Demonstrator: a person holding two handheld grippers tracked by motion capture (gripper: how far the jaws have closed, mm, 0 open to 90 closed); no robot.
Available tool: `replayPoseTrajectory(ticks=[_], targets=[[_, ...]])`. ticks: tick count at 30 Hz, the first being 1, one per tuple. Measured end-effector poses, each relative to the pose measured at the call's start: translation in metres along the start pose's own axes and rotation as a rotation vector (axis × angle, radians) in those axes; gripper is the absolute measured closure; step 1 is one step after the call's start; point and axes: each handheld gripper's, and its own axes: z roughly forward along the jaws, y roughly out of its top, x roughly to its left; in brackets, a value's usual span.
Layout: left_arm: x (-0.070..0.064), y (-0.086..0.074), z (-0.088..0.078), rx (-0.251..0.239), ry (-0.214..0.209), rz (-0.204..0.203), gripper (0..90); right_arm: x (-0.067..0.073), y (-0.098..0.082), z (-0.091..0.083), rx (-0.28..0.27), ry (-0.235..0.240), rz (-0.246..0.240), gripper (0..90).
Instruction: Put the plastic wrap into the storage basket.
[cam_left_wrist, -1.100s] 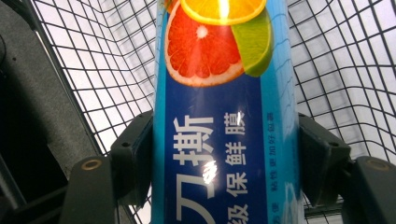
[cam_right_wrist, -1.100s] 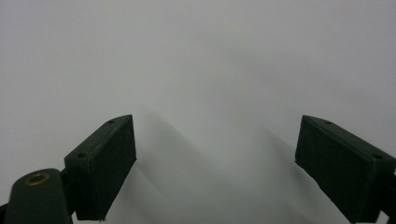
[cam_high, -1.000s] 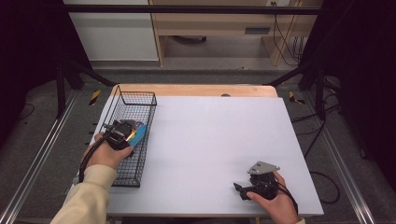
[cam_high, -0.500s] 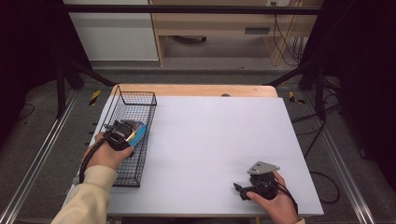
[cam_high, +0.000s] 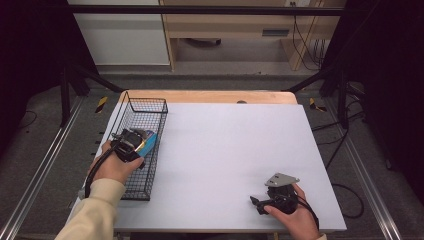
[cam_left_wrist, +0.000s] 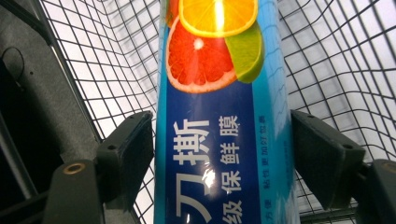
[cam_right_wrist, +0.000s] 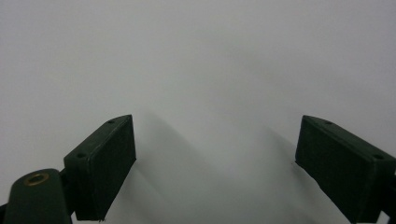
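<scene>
High view: the left gripper (cam_high: 131, 144) sits inside the black wire basket (cam_high: 150, 106) at the table's (cam_high: 225, 150) left edge, over a blue box of cling film (cam_high: 148, 142) lying in the basket. At the near right, the right gripper (cam_high: 260, 204) rests low on the bare table, well apart from the basket.

Left gripper view: the cling film box (cam_left_wrist: 219, 140) lies between the jaws, which have just been opening; there is a slight gap on each side, so the pads no longer press on it. The box looks released into the basket, its placing likely done.

Right gripper view: the jaws stand apart with nothing between them, over plain table (cam_right_wrist: 210, 60).
</scene>
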Motion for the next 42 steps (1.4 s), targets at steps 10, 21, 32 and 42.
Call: replayPoseTrajectory(ticks=[10,21,32,42], targets=[[0.001,-0.002,-0.004,-0.032,0.006,-0.014,16.4,0.000,0.000,0.000,0.001,-0.004,-0.002,12.5],[0.002,-0.026,-0.041,-0.238,0.001,-0.045,10.5,0.000,0.000,0.000,0.001,-0.007,-0.003,12.5],[-0.057,-0.040,-0.074,-0.542,-0.092,-0.019,9.7,-0.002,0.001,-0.002,-0.021,-0.033,-0.005,11.8],[-0.114,-0.022,-0.060,-0.613,-0.163,0.082,8.9,-0.005,0.000,-0.004,-0.026,-0.055,-0.004,9.0]])
